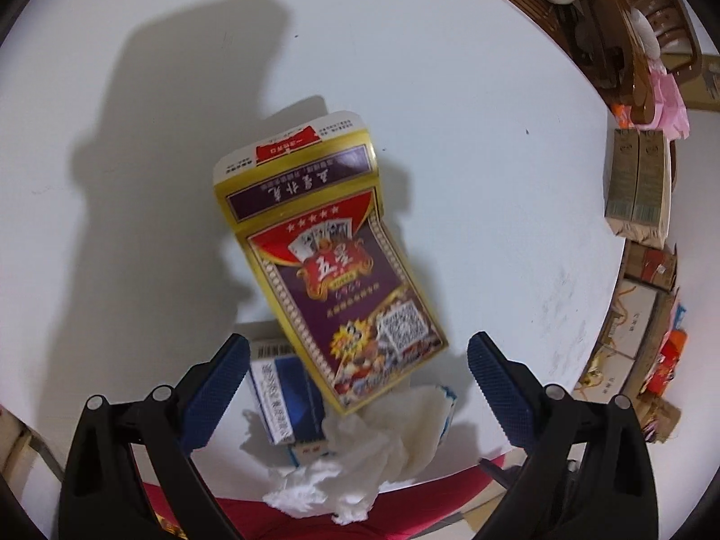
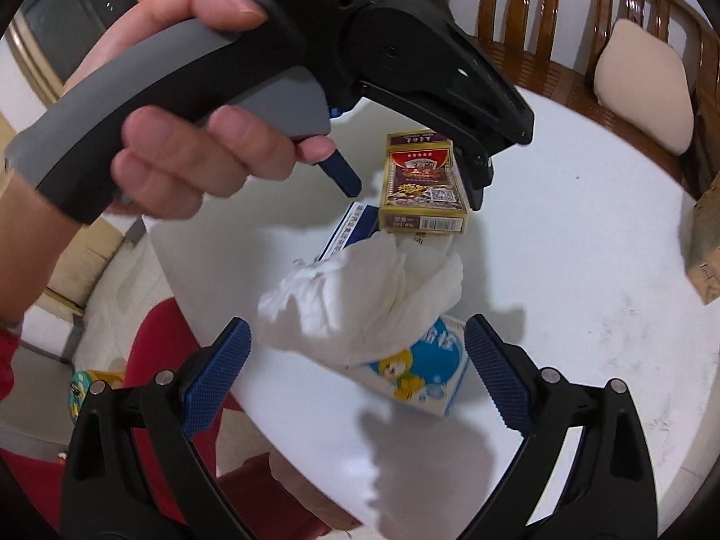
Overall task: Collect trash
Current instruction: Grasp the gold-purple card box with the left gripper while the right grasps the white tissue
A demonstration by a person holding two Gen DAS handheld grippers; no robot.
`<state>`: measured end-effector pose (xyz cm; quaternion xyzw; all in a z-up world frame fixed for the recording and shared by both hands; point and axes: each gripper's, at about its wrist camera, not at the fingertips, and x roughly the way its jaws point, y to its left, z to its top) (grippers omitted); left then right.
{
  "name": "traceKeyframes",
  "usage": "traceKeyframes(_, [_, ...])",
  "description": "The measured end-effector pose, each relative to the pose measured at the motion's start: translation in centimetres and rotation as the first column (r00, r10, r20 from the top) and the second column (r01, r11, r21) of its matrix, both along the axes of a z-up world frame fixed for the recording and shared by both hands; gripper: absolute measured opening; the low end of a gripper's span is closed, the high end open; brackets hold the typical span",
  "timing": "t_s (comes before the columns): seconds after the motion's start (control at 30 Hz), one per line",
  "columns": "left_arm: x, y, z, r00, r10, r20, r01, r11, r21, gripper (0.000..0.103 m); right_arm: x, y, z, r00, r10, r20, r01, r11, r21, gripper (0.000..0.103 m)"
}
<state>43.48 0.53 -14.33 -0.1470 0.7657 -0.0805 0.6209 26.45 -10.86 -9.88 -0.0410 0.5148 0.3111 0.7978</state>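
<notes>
**Left wrist view: our two grippers spread wide above a small pile of trash on a white round table**

Left wrist view first: we look down between the blue-padded fingers of our left gripper, which stand wide apart with nothing between them. Under the gap lies a gold and purple card box with its top flap open, tilted away from us and slightly blurred. Its near end rests over a blue and white packet by the left finger and meets a crumpled white tissue that hangs over the edge of the white table. A red seat shows below that edge. Past the table's far right edge stand two tan boxes side by side.

From the right wrist view, our right gripper is also spread open and grips nothing. Between and just beyond its fingers sits the tissue, draped over a white carton with a blue and yellow cartoon print. Beyond the tissue lies the card box, with the blue and white packet poking out at its left. A hand holds the grey handle of the left gripper, whose two fingers stand one on each side of the card box without closing on it. A wooden chair with a cream cushion stands behind the table.
</notes>
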Motion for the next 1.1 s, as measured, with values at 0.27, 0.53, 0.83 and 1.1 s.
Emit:
traceKeyframes(0.27, [0.8,0.2,-1.5,1.000,0.010,-0.027,-0.010,1.000,0.006,0.095,1.0,1.0,-1.4,0.999,0.007,-0.031,-0.006,1.000,0.013,0.093])
traceKeyframes(0.53, [1.2,-0.6,-1.5,1.000,-0.009,-0.012,0.009,1.000,-0.002,0.087,1.5,1.4,-1.9,1.000,-0.004,-0.027,0.004,1.000,0.020,0.086])
traceKeyframes(0.83, [1.5,-2.4,-1.8,1.000,-0.008,-0.029,0.008,1.000,0.010,0.072,2.5,0.9,-2.2,0.998,-0.028,-0.052,0.029,0.999,0.026,0.053])
traceKeyframes(1.1, [1.4,-3.0,-1.7,1.000,-0.012,-0.013,0.012,1.000,0.019,0.067,2.7,0.8,-2.2,0.997,-0.034,-0.062,0.037,0.999,0.036,0.024])
